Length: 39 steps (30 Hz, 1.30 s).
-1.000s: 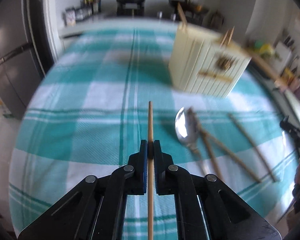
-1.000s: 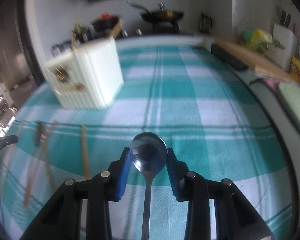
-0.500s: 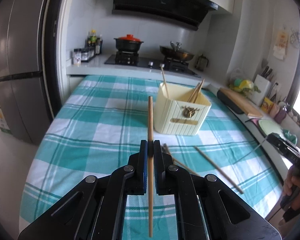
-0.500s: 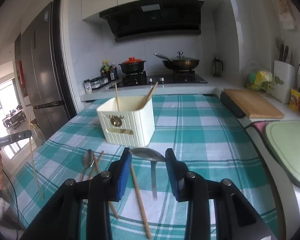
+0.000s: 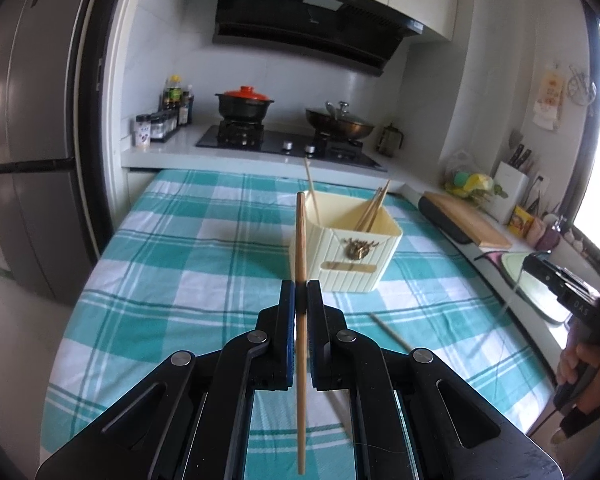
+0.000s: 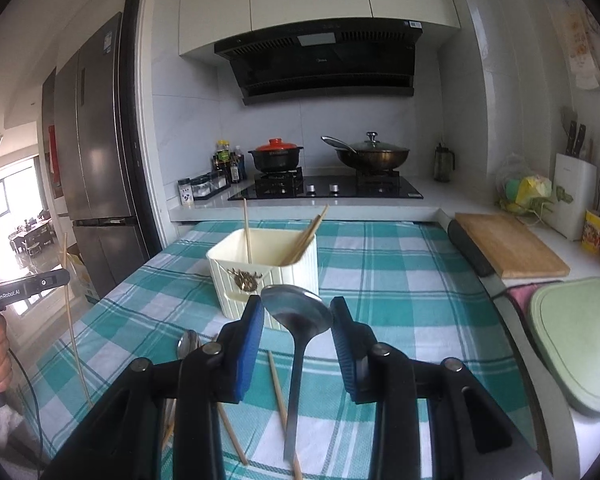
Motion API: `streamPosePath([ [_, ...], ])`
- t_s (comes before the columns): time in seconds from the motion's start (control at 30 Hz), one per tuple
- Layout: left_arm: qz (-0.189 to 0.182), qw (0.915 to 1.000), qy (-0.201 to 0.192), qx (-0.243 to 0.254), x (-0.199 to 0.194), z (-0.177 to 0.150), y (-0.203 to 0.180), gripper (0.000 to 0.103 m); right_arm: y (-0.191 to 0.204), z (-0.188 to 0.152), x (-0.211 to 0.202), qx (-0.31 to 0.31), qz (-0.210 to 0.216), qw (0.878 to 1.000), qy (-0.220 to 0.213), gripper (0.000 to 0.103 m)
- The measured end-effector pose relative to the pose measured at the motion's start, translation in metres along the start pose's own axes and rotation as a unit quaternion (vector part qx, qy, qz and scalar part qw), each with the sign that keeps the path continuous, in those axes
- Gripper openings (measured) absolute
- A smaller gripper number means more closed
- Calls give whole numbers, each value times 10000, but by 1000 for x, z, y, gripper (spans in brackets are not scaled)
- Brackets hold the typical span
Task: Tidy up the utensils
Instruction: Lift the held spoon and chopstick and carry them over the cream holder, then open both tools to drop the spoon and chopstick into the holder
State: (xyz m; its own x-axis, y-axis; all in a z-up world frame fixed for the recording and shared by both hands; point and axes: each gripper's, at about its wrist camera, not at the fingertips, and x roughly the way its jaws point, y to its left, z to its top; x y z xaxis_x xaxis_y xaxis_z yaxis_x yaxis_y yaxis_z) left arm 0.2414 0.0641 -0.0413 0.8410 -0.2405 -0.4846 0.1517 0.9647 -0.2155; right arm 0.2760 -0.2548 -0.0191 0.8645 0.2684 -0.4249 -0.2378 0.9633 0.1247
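The left gripper (image 5: 301, 292) is clamped tight on a wooden chopstick (image 5: 300, 264), which stands nearly upright between the pads, its top above the jaws and its tail hanging below. The right gripper (image 6: 297, 312) has its blue pads pressed on the bowl of a metal spoon (image 6: 298, 312), with the handle dangling down toward the teal checked tablecloth (image 6: 400, 280).

Both pieces look bound for the cream ribbed utensil holder (image 6: 300, 270), which sits ahead of each gripper and a little below; several chopsticks already lean inside it. I judge the step in hand to be the carry and drop. To do it well, each gripper wants to come over the holder's open mouth with its utensil hanging clear above the rim, then lower the tail end inside before letting go. The spoon's long handle hangs lowest, so it could clip the near wall if brought in too low. The chopsticks leaning in the far corner narrow the opening; the near side looks freer.

Open room is good: the cloth on both sides of the holder is bare. Below the right gripper lie a second spoon (image 6: 188, 344) and loose chopsticks (image 6: 278, 392), still to be gathered. The two grippers converge on one small opening, so going one at a time seems wise.
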Motion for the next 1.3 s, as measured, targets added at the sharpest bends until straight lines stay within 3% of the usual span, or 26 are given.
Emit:
streamPosePath([
  [0.4, -355, 9993, -131, -78, 16, 58, 6, 4, 10, 55, 30, -133, 433, 9990, -22, 34],
  [0.57, -504, 9971, -574, 18, 29, 120, -7, 4, 12, 94, 55, -156, 625, 9979, -62, 34],
  [0.7, -493, 9938, -991, 137, 48, 166, -25, 4, 15, 132, 78, -266, 576, 9974, -351, 32],
  [0.87, -287, 9899, -1382, 146, 100, 206, -46, 4, 19, 161, 114, -409, 459, 9962, -613, 27],
  [0.97, -127, 9919, -1249, 203, 148, 208, -56, 4, 18, 163, 151, -430, 434, 9973, -407, 21],
  [1.07, -220, 9968, -754, 128, 193, 201, -56, 4, 12, 157, 192, -421, 303, 9986, -103, 15],
  [1.3, -116, 9989, -303, 336, 244, 178, -62, 4, -7, 152, 179, -99, 462, 9982, -365, 15],
])
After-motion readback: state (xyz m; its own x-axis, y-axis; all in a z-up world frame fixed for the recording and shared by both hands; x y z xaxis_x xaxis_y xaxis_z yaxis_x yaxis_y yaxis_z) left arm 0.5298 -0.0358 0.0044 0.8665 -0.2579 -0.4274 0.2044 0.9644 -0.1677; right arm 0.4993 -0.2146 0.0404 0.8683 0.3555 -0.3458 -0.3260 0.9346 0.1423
